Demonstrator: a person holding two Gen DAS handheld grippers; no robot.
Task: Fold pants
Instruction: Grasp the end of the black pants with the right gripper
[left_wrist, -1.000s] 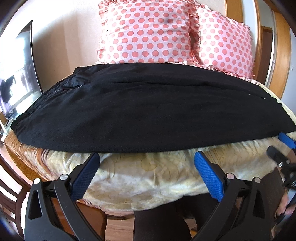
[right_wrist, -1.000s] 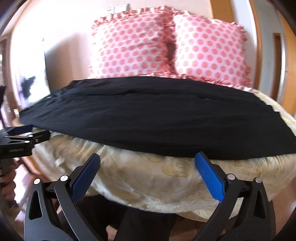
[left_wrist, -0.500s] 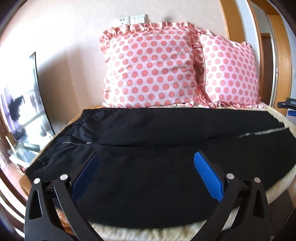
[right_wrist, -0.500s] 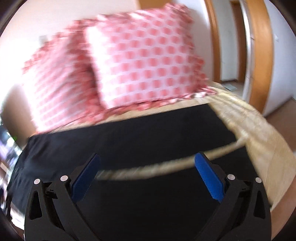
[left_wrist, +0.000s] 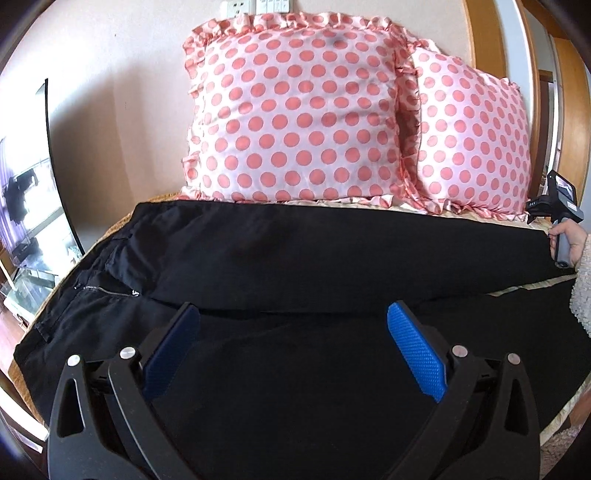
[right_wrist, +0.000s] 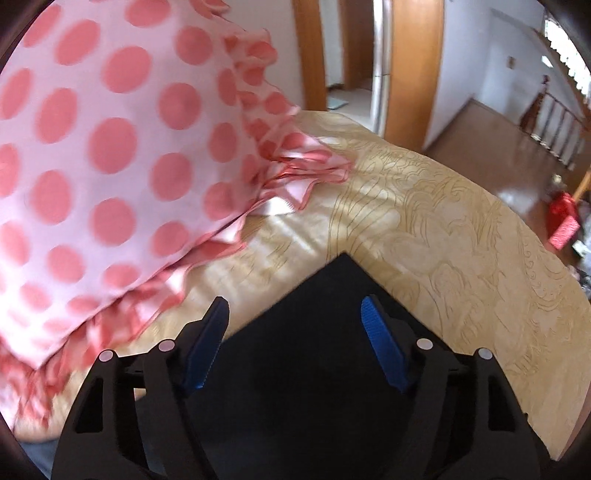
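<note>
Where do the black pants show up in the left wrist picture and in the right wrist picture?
Left wrist: the black pants spread across the whole lower half, waist and zipper at left.
Right wrist: only a leg-end corner, bottom centre, on the cream bedspread.
Shared landmark: the polka-dot pillow behind them.

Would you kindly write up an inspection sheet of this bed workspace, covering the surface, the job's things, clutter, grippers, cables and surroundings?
Surface: bed with a yellow patterned bedspread.
Job's things: black pants spread flat across the bed, zipper end at left, legs running right; one leg's hem corner lies below the right gripper.
Clutter: two pink polka-dot pillows against the wall, behind the pants.
Grippers: left gripper open above the pants, nothing between its pads; right gripper open over the hem corner, jaws just been closing, no grip seen.
Cables: nothing seen.
Surroundings: wall sockets, wooden door frame, wooden floor, stair railing.
</note>
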